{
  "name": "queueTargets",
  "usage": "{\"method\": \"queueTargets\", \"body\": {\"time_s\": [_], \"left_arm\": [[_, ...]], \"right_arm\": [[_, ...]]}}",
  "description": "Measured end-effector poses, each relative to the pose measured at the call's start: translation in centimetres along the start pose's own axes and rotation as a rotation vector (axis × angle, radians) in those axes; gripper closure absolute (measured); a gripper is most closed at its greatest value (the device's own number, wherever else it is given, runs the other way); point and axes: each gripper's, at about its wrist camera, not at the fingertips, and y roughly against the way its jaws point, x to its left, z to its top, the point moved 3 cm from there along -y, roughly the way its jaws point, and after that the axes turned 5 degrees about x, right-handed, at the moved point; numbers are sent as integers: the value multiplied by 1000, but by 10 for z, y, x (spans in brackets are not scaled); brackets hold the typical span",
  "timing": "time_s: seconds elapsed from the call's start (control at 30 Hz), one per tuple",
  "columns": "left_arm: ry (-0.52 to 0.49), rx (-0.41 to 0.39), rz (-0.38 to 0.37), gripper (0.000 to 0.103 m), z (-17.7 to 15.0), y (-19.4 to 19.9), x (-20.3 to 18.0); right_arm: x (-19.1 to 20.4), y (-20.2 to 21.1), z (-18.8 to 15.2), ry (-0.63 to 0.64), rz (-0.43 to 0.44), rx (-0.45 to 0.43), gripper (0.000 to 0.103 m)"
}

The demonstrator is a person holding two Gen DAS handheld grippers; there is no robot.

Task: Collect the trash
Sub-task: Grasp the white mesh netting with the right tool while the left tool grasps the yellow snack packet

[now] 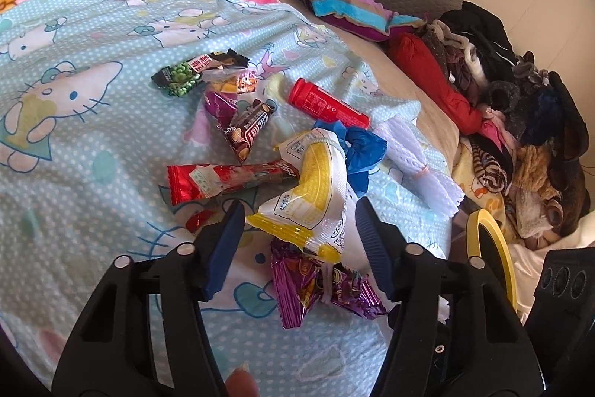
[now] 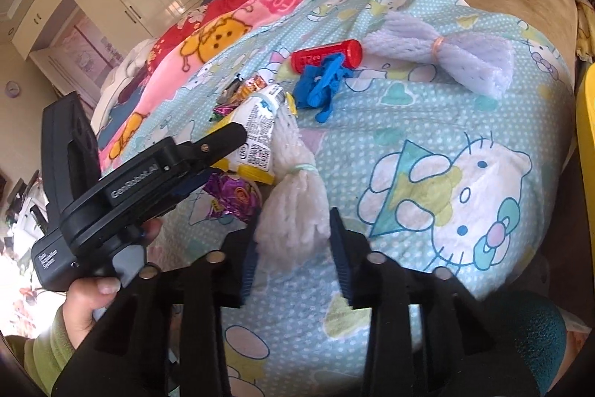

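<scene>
Straddling a yellow-and-white snack wrapper [image 1: 312, 199], the left gripper [image 1: 297, 233] has its fingers [image 1: 223, 244] about half open; the right pad looks to touch the wrapper's edge, the left pad stands clear, so no firm hold is visible. Just below the fingertips lies a purple foil wrapper [image 1: 316, 285], partly under the yellow one. Beyond the left finger sits a red stick wrapper [image 1: 223, 179], and further ahead a brown chocolate wrapper [image 1: 247, 131], a green-and-black wrapper [image 1: 193, 71] and a red tube [image 1: 329, 103]. A blue glove [image 1: 357, 147] is past the right finger, touching the yellow wrapper's far end.

The right gripper [image 2: 293, 240] has its fingers [image 2: 340, 248] narrowed around the lower end of a white foam net [image 2: 297, 203] tied with a green band; both pads appear to press on it. A second foam net [image 2: 438, 51] with an orange band lies well ahead, right of the fingers.

All of it rests on a cartoon-cat bedsheet [image 1: 74, 136] on the bed. A yellow bin rim [image 1: 494, 248] shows just right of the left gripper's right finger. A hand [image 2: 89, 300] holds the left gripper's handle.
</scene>
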Motion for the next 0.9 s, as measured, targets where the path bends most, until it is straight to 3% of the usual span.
{"method": "queueTargets", "body": {"time_s": [0.07,0.13,0.3,0.9], "left_arm": [[-1,6,-4,60,-1,-2,0],[-4,11,-9,70,-2,-3,-1],[-33,1,-18,84,-2,2,-5],[-125,-125,-94,91,19,56,-38]], "right_arm": [[2,2,0,12,-4,-12,80],[3,4,0,21,-1,-18,80],[5,11,-2,38,-22,-50,81],[7,44,-3,99,-67,-160,85]]}}
